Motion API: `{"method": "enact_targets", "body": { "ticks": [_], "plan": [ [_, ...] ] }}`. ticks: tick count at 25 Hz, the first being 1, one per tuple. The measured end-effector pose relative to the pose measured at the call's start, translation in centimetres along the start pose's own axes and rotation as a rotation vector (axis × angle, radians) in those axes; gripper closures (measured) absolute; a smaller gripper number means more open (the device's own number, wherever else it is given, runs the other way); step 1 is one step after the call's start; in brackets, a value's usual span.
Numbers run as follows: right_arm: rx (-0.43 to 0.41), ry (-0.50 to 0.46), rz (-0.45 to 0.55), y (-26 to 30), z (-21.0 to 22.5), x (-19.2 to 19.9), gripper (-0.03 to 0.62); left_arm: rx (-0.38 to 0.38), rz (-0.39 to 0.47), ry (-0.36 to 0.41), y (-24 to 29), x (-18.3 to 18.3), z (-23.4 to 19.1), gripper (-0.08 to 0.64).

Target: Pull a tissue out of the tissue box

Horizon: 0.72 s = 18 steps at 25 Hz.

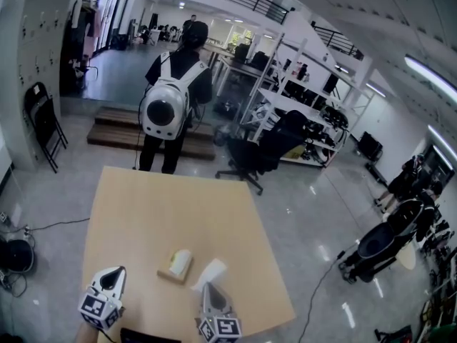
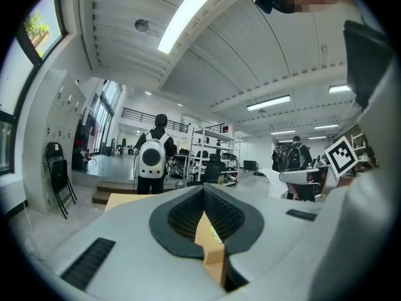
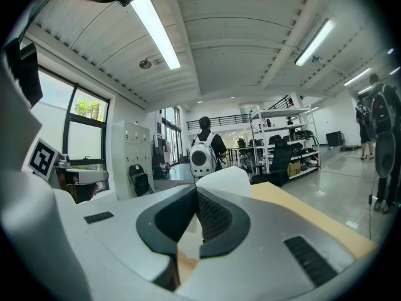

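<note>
"Right tool [image 1: 208, 286]: jaw condition?" the inspector asks.

"Jaws fully closed, pads clamped on the tissue [image 1: 210, 271]," the operator replies. "In the right gripper view, white sheet fills the slot between the pads and stands up past the tips."

"Tissue location?"

"Above the counter [image 1: 143, 213], near its front edge and just right of the box [image 1: 174, 266]. The head view does not show whether sheet and box touch."

"Box condition?"

"Lying flat on the counter, between the two tools and a little beyond them. White shows on its top face."

"Left tool [image 1: 114, 276]?"

"Jaws closed tip to tip, nothing gripped. In the left gripper view, only a tan surface shows through the gap behind the tips. The tool sits left of the box, apart from it, over the counter's near left corner."

"Orientation of both tools?"

"Both point toward the far edge of the counter, roughly parallel."

"Surroundings?"

"A person [image 1: 171, 84] wearing a white backpack [image 1: 161, 111] stands on the floor beyond the counter's far edge, back turned. A black office chair [image 1: 260, 152] stands right of the person in the head view."
</note>
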State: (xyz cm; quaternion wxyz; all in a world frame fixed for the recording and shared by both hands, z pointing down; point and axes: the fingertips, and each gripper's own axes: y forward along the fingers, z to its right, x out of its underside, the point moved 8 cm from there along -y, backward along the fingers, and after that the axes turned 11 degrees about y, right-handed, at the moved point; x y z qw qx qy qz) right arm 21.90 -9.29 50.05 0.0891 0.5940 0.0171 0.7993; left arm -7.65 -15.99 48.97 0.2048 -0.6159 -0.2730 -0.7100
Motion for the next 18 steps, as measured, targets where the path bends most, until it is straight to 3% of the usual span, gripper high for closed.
{"method": "enact_targets", "body": {
  "ticks": [4, 10, 18],
  "plan": [
    [0.003, -0.001, 0.000, 0.4, -0.1, 0.1, 0.580, -0.013, 0.035, -0.019, 0.2, 2.1, -0.6, 0.552],
    [0.006, -0.004, -0.009, 0.7, -0.1, 0.3, 0.580, -0.017, -0.045, -0.001, -0.2, -0.5, -0.8, 0.552],
    [0.011, -0.021, -0.013, 0.9, -0.1, -0.1, 0.580, -0.027, 0.048, 0.004, 0.5, 2.3, -1.3, 0.552]
  ]
}}
